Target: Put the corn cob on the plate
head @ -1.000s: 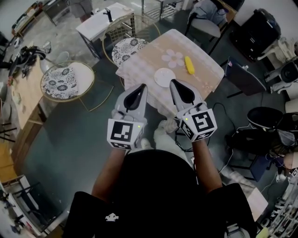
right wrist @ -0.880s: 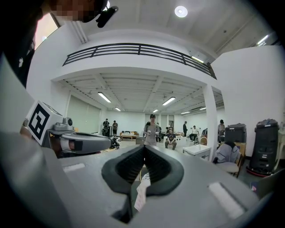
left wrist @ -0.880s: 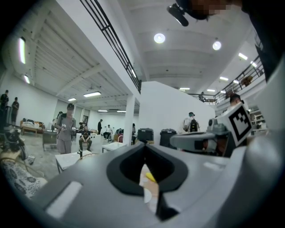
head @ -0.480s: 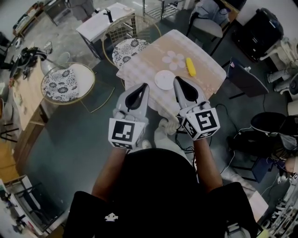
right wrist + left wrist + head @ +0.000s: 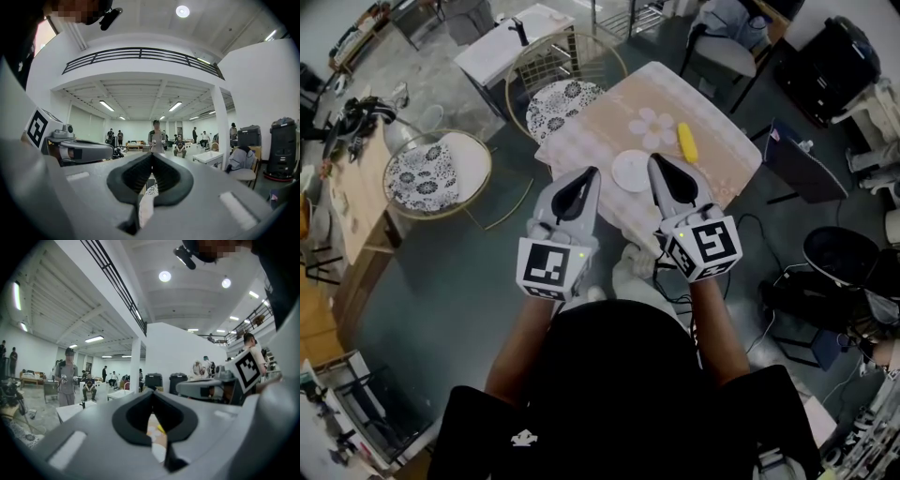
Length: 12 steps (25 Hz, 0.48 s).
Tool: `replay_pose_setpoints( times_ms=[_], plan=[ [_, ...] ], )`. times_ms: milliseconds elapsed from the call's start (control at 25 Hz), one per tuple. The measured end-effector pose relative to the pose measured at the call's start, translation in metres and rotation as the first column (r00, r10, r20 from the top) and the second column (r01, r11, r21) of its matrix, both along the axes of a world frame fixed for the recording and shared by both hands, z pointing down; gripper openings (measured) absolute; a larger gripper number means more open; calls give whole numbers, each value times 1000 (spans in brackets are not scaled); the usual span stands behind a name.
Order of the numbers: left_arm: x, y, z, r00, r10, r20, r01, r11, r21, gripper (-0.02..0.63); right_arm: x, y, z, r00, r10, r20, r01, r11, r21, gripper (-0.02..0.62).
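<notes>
Left hand-held gripper [image 5: 588, 172] and right hand-held gripper [image 5: 655, 159]: jaws of both closed tip to tip, nothing held. The 2 are held level and side by side, forearms stretched out from the body, tips aimed at the counter [image 5: 609, 117] ahead. The corn [image 5: 686, 142] lies on the counter, just beyond and to the right of the plate [image 5: 631, 171], apart from it and well short of either gripper. Likely hazards: jaws arriving unopened would nudge the round cob, which could roll toward the counter edge; a low reach over the plate could knock it aside; a pinch near 1 end could let the cob swing or slip.
</notes>
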<state>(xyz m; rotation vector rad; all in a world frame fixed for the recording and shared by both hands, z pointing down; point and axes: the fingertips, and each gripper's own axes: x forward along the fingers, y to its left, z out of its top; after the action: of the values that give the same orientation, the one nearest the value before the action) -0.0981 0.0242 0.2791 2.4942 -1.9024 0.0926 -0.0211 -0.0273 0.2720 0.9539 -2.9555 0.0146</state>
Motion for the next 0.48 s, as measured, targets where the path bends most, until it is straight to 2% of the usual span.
replay_pose_setpoints(
  times_ms=[320, 480],
  plan=[
    [-1, -49, 6, 1000, -24, 7, 24, 1000, -18, 9, 1, -51, 10, 1000, -11, 2, 11, 1000, -23, 3],
    [4, -75, 2, 1000, -25, -16, 24, 1000, -19, 9, 2, -77, 11, 1000, -22, 2, 22, 1000, -22, 3]
  ],
)
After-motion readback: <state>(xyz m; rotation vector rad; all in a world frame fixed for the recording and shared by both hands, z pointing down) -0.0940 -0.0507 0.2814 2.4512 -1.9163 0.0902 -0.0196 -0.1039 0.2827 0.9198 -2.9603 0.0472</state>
